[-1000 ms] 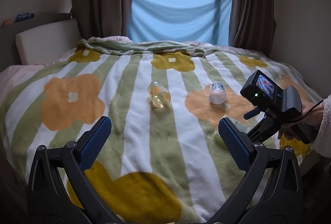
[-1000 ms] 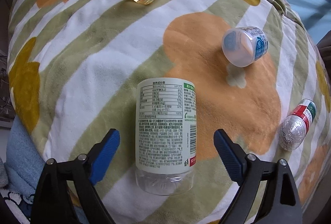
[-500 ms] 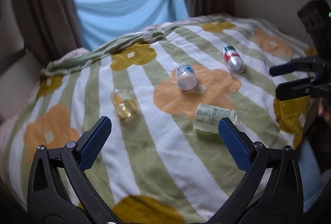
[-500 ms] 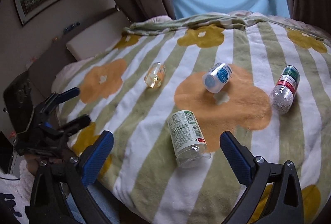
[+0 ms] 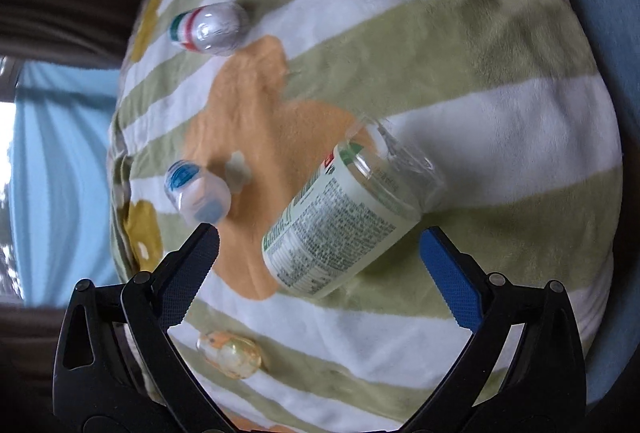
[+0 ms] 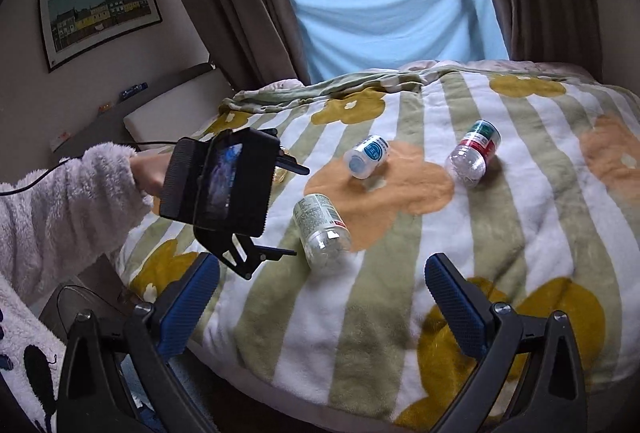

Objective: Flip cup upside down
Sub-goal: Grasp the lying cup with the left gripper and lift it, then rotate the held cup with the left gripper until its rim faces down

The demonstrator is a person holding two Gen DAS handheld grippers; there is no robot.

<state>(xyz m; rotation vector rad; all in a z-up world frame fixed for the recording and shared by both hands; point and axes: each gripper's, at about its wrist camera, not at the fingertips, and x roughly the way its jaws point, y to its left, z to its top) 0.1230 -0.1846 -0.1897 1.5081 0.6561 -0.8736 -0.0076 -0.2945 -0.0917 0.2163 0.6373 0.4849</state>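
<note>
Clear plastic cup (image 5: 340, 221), green label, on side

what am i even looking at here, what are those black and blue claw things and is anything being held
Those claws are hand-held grabbing tools, one per hand, each carrying a camera looking along its fingers. The left tool looks down on a labelled cup lying sideways on the flowered blanket. The right tool shows the whole bed, and the person's left hand holding the other tool. Three more cups lie tipped over: blue-labelled, red-and-green, and yellowish. Both tools are open, holding nothing.
</note>
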